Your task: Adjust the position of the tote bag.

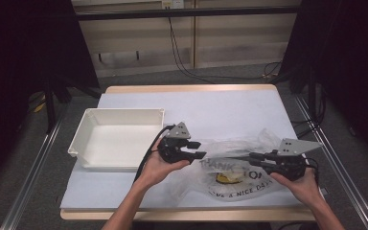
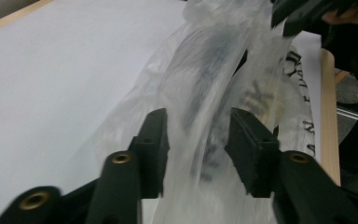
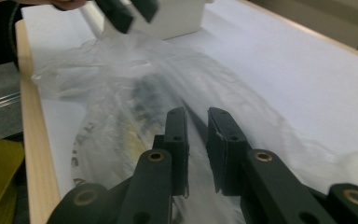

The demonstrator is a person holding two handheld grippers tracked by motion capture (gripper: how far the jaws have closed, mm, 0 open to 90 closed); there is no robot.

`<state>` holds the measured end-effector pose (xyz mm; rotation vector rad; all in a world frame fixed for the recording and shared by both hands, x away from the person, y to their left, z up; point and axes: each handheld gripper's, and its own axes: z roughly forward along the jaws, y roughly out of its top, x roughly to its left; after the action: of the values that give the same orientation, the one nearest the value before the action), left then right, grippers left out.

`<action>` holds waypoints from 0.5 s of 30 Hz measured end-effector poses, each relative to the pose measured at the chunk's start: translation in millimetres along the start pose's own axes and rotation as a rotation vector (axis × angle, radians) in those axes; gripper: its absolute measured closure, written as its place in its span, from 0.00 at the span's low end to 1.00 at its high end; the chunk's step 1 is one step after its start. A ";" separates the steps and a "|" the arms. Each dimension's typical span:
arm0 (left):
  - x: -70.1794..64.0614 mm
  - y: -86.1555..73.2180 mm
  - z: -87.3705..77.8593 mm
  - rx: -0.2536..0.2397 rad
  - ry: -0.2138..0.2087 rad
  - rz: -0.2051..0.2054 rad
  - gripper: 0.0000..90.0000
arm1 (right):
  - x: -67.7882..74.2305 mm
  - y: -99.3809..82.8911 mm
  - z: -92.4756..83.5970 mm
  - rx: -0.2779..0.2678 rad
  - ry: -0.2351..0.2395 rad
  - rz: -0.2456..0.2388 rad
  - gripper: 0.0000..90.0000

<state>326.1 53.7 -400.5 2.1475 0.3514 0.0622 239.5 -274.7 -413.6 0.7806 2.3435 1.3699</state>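
1. We see the left gripper (image 1: 199,149) at the middle of the table, jaws spread wide. In the left gripper view (image 2: 196,154) a fold of the plastic bag (image 2: 214,93) runs up between them without being pinched.
2. The right gripper (image 1: 253,159), at about 3 o'clock from the left one, has its jaws drawn narrow. In the right gripper view (image 3: 196,149) thin film of the plastic bag (image 3: 135,93) lies in the slim gap, but we cannot tell whether it is truly clamped.
3. The plastic bag (image 1: 235,167) lies crumpled at the near right of the table, printed with dark letters. A yellow item (image 1: 227,178) shows through it, inside.
4. At 9 o'clock from the left gripper sits a white tray (image 1: 84,132), with bare white walls and floor.
5. Both rest on a white table cover (image 1: 220,110).
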 end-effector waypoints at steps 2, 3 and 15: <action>1.7 4.0 10.8 -0.017 -0.020 0.005 0.74 | 4.4 0.7 7.4 0.017 0.016 -0.016 0.87; 2.6 6.4 15.6 -0.023 -0.025 0.003 0.74 | 5.3 0.8 9.8 0.022 0.023 -0.019 0.86; 15.2 17.9 57.5 0.014 -0.063 -0.013 0.54 | 8.9 -4.1 32.9 0.054 0.032 -0.014 0.66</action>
<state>354.9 2.2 -419.9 2.1551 0.3302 -0.0155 248.3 -248.0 -433.3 0.7608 2.4148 1.3280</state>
